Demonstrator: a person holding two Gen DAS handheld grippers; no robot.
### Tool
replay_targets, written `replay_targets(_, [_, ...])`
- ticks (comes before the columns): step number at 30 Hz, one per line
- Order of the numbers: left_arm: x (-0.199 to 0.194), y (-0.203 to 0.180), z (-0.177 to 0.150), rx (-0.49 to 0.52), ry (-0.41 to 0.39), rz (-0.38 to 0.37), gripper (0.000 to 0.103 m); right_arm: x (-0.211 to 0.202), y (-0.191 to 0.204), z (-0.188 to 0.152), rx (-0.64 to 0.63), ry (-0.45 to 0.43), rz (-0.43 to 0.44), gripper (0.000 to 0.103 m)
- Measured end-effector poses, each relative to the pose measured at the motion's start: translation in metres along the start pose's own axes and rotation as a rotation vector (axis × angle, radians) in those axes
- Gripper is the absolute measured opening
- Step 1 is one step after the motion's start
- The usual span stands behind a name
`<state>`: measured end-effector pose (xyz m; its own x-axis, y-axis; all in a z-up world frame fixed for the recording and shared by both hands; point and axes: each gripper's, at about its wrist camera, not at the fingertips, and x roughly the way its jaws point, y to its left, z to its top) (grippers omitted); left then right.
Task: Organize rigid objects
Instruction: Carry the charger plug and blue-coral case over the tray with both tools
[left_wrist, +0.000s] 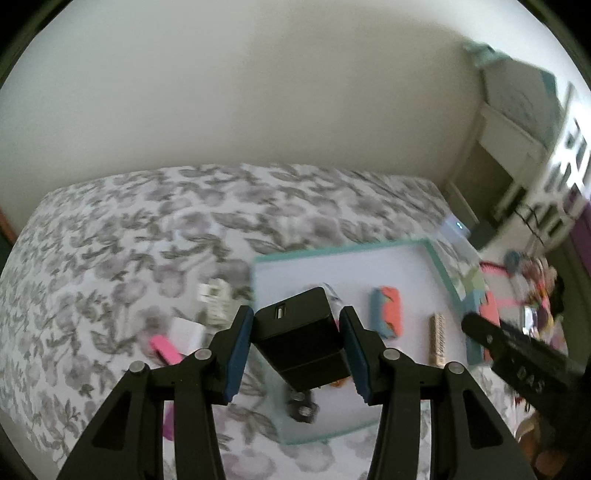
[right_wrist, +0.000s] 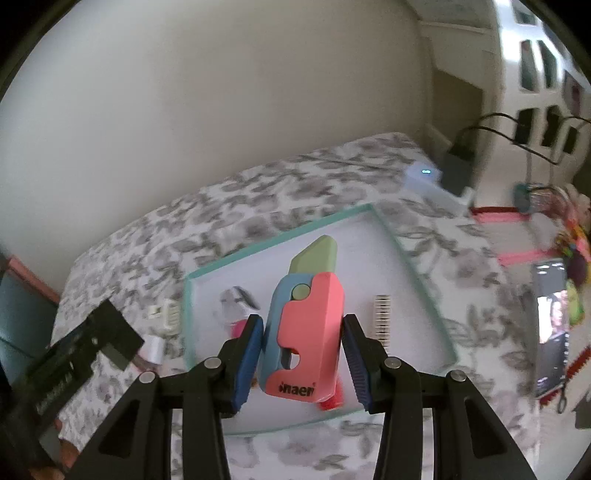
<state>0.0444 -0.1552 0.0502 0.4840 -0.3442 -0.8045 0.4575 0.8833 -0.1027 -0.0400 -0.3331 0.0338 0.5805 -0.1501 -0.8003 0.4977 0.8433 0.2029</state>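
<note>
My left gripper (left_wrist: 295, 350) is shut on a black USB charger block (left_wrist: 301, 345), held above the near left part of a white tray with a teal rim (left_wrist: 334, 253) on the bed. My right gripper (right_wrist: 301, 363) is shut on a pink, blue and green toy cutter (right_wrist: 304, 325) above the same tray (right_wrist: 280, 230). In the left wrist view a pink and blue object (left_wrist: 388, 312) and a beige ridged stick (left_wrist: 438, 338) lie on the tray. The stick (right_wrist: 381, 319) also shows in the right wrist view.
The bed has a grey floral cover (left_wrist: 147, 236). Left of the tray lie a white plug (left_wrist: 214, 297), a white box (left_wrist: 186, 332) and a pink piece (left_wrist: 166, 349). A phone (right_wrist: 552, 328) lies at the right. White shelves (left_wrist: 517, 122) stand beyond the bed.
</note>
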Motion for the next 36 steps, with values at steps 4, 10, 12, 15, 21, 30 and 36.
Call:
replay_targets(4, [0.015, -0.026, -0.008, 0.059, 0.047, -0.014, 0.050, 0.004, -0.017, 0.001, 0.020, 0.013, -0.043, 0.047])
replay_targets(10, [0.045, -0.040, -0.024, 0.096, 0.156, -0.014, 0.050, 0.030, -0.033, -0.007, 0.029, 0.102, -0.073, 0.047])
replay_targets(12, [0.054, -0.039, -0.028, 0.082, 0.191, -0.024, 0.050, 0.039, -0.035, -0.011, 0.035, 0.130, -0.072, 0.047])
replay_targets(15, [0.064, -0.037, -0.033, 0.057, 0.230, -0.048, 0.050, 0.051, -0.037, -0.017, 0.039, 0.169, -0.077, 0.047])
replay_targets(21, [0.077, -0.038, -0.039, 0.045, 0.276, -0.057, 0.050, 0.066, -0.038, -0.023, 0.024, 0.213, -0.096, 0.047])
replay_targets(30, [0.096, -0.040, -0.048, 0.048, 0.332, -0.058, 0.050, 0.081, -0.039, -0.031, 0.009, 0.266, -0.118, 0.047])
replay_targets(36, [0.099, -0.041, -0.049, 0.041, 0.344, -0.062, 0.051, 0.085, -0.034, -0.032, -0.019, 0.269, -0.135, 0.047])
